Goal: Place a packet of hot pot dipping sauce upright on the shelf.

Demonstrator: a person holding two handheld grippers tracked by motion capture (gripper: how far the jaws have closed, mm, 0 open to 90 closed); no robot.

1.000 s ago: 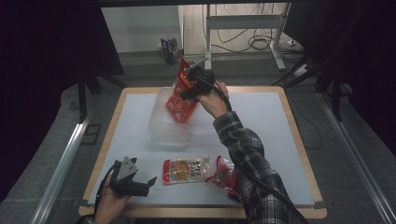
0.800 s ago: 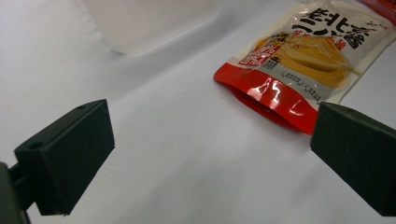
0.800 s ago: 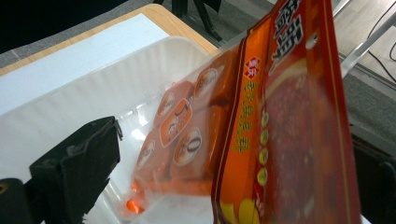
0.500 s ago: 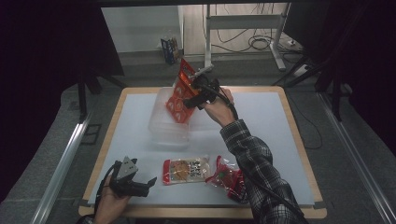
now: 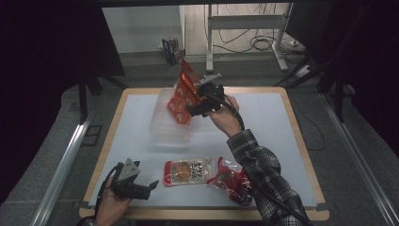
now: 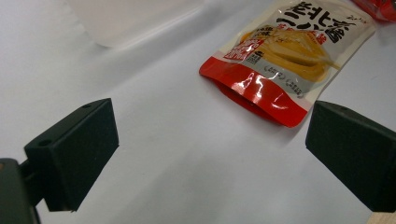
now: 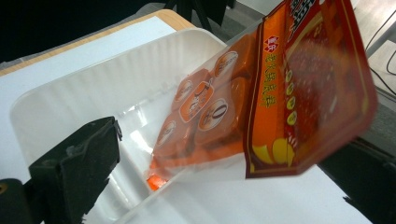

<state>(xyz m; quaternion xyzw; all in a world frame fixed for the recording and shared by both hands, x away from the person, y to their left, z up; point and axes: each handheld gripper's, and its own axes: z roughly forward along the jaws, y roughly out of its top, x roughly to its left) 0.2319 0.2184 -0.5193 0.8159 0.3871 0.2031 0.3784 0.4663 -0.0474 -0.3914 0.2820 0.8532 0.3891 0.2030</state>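
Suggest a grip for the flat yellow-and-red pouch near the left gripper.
The pouch lies flat on the table, so a top pinch finds little. Probably best: the left gripper comes in low from its own side and takes the near red bottom seam, which bulges slightly off the surface.

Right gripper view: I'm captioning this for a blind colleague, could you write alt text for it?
An orange-red snack bag hangs tilted with its lower end inside a clear plastic tray on a white table. The right tongs frame it, one black jaw at lower left, the other dark behind the bag's right edge.
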